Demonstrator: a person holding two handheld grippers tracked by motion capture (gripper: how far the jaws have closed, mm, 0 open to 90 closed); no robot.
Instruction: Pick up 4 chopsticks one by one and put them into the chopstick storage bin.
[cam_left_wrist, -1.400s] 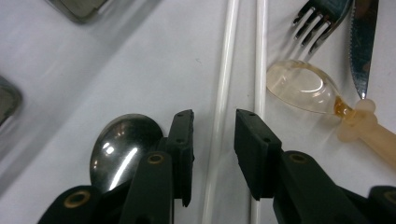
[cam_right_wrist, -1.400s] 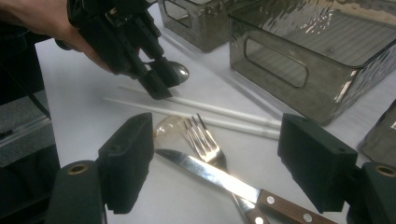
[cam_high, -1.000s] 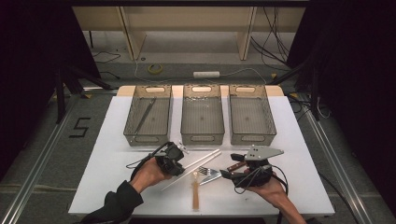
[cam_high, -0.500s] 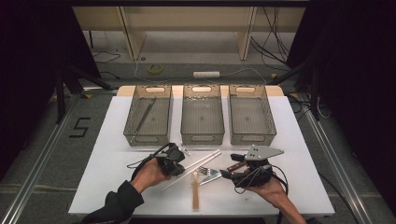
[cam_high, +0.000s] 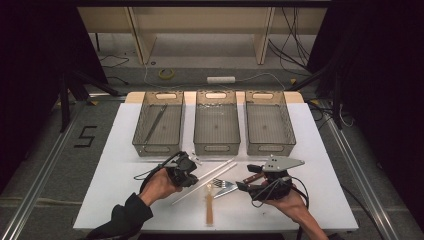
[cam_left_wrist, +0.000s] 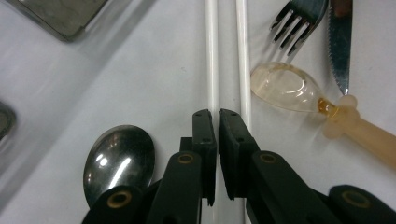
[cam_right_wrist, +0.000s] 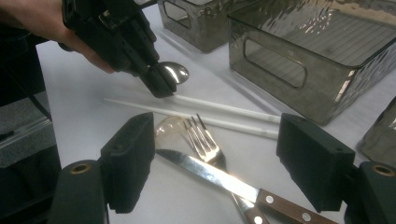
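My left gripper (cam_left_wrist: 217, 114) is shut on one of two white chopsticks (cam_left_wrist: 211, 56) that lie side by side on the white table; the other chopstick (cam_left_wrist: 242, 56) runs just beside its jaw. A metal spoon (cam_left_wrist: 119, 161) lies close to the jaws. In the high view the left gripper (cam_high: 189, 175) is at the table's front centre-left. My right gripper (cam_right_wrist: 219, 161) stands open, low over a fork (cam_right_wrist: 201, 135) crossed by a wooden-handled knife (cam_right_wrist: 210, 175). An amber plastic spoon (cam_right_wrist: 166, 126) lies by the fork's tines. The right gripper (cam_high: 246, 177) faces the left one.
Three smoky clear bins stand in a row at the back: the left bin (cam_high: 157, 149) holds a long metal utensil (cam_high: 154, 124); the middle bin (cam_high: 216, 147) and right bin (cam_high: 270, 147) look bare. The near bin wall (cam_right_wrist: 280, 70) is close to the right gripper.
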